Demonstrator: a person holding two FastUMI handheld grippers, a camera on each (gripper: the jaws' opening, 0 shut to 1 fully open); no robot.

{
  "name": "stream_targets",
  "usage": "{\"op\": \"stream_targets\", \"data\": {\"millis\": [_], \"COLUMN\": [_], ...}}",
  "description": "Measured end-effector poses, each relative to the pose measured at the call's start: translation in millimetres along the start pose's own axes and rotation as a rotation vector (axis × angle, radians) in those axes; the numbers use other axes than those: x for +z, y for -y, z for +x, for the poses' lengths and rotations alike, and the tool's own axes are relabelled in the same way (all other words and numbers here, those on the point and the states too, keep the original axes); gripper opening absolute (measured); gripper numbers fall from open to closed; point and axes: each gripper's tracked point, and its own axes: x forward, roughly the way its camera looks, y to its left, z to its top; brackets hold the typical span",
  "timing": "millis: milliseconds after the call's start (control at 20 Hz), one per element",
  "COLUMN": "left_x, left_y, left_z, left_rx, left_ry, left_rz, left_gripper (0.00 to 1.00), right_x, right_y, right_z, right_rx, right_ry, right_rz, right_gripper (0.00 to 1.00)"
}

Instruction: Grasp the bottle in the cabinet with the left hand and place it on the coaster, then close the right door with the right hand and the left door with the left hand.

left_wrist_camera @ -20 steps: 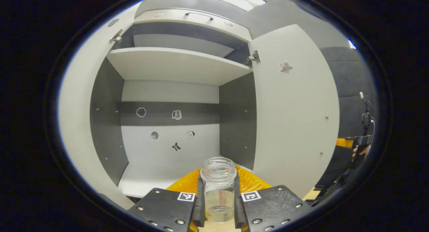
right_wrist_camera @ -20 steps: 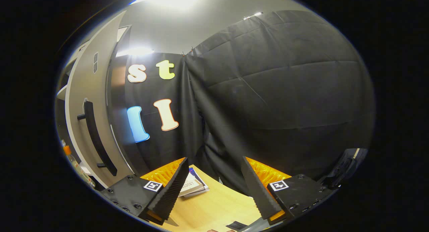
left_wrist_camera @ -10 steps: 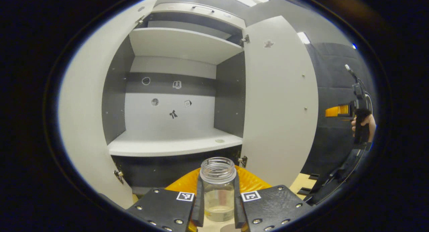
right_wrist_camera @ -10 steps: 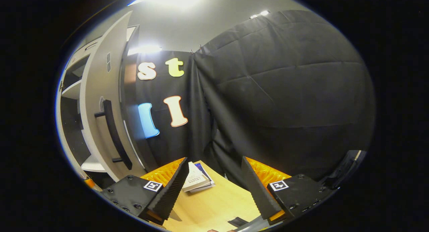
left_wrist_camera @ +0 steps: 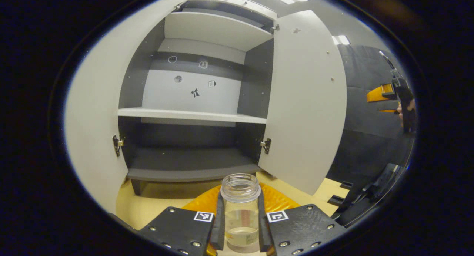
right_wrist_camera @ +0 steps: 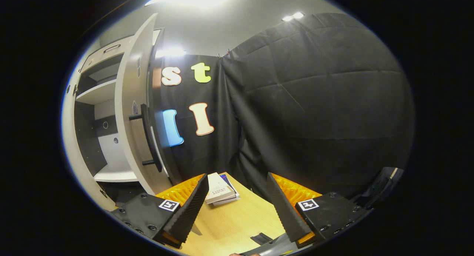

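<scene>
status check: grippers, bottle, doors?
Left gripper shut on bottle, out of the cabinet, above the tabletop. Right gripper open, empty. Right door and left door open. Path clear.

Left gripper view: bottle [left_wrist_camera: 240, 208] upright between the two fingers of the left gripper [left_wrist_camera: 240, 226], in front of the cabinet [left_wrist_camera: 192, 100], over the table [left_wrist_camera: 148, 208]; left door [left_wrist_camera: 92, 111] swung out to the left, right door [left_wrist_camera: 303, 100] swung out to the right, shelf [left_wrist_camera: 192, 116] inside between them, right gripper [left_wrist_camera: 385, 97] far right beyond the right door. Right gripper view: fingers spread apart above the table, books [right_wrist_camera: 220, 193] lying on the table just ahead between them, right door to the left with its handle [right_wrist_camera: 148, 137] on the outer face, cabinet interior farther left.
</scene>
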Motion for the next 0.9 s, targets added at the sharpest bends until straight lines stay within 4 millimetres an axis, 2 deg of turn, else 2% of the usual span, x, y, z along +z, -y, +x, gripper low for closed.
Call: {"op": "stream_targets", "data": {"millis": [50,150,200,250,300,400,500,550,650,700,800,900], "left_x": [-9.1,-27.2,-34.3,-39.6,-43.5,-52.3,-58.2,-60.6,-66.3,-64.2,-68.2,-71.1], "left_y": [2.0,4.1,5.5,15.0,14.4,16.0,20.4,21.5,23.3,24.1,25.6,28.3], "left_z": [0.9,2.6,3.9,2.0,2.8,5.2,7.9,8.7,8.3,8.0,4.8,2.2], "left_rx": [-0.001,0.001,0.001,0.001,0.0,-0.005,-0.007,-0.01,-0.011,-0.007,-0.004,-0.002], "left_ry": [-0.01,-0.026,-0.03,-0.033,-0.033,-0.035,-0.031,-0.026,-0.026,-0.009,-0.015,-0.03], "left_rz": [0.003,0.012,0.017,0.018,0.016,0.016,0.023,0.027,0.028,0.031,0.03,0.02], "left_gripper": [0.43,0.43,0.31,0.31,0.31,0.38,0.45,0.43,0.34,0.42,0.48,0.45], "right_x": [1.6,3.3,2.7,2.4,-0.5,-3.2,-4.3,-4.8,-5.8,-5.9,-7.2,-12.5], "right_y": [0.4,1.0,2.3,4.8,7.5,12.0,15.0,16.3,16.5,15.7,12.8,10.9], "right_z": [-1.6,-6.8,-8.5,-10.1,-12.4,-15.1,-16.8,-18.0,-18.3,-18.3,-18.0,-13.1], "right_rx": [-0.003,-0.009,-0.013,-0.018,-0.023,-0.037,-0.051,-0.057,-0.065,-0.066,-0.062,-0.053], "right_ry": [0.001,0.0,-0.003,-0.01,-0.017,-0.032,-0.042,-0.047,-0.061,-0.066,-0.075,-0.091], "right_rz": [0.002,0.009,0.009,0.008,0.008,0.012,0.018,0.015,0.006,0.0,-0.01,-0.006], "right_gripper": [0.96,0.96,0.97,0.96,0.96,1.0,0.96,1.0,0.96,0.96,0.96,0.96]}}
